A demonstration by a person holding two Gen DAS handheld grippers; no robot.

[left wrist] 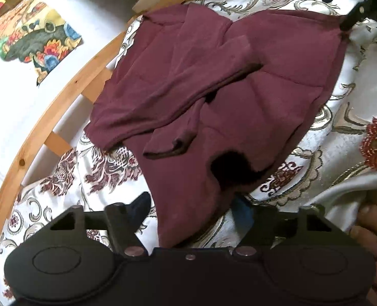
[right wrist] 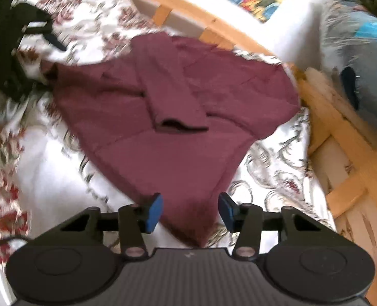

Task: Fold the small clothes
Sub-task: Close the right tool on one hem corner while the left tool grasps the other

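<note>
One maroon top [left wrist: 188,97], two grippers

A home bedroom: a wooden bed frame [left wrist: 48,109] with slats, a flowered bedspread [right wrist: 91,7], and a patterned rug [left wrist: 33,38].

The left gripper [left wrist: 192,210] sits low and near, its two fingers spread wide apart. The right gripper [right wrist: 191,210] also has its blue-padded fingers [right wrist: 154,210] apart, nothing pinched between them. In the left wrist view the right gripper shows far right. A bare hand [left wrist: 374,232] grips the near right edge.
</note>
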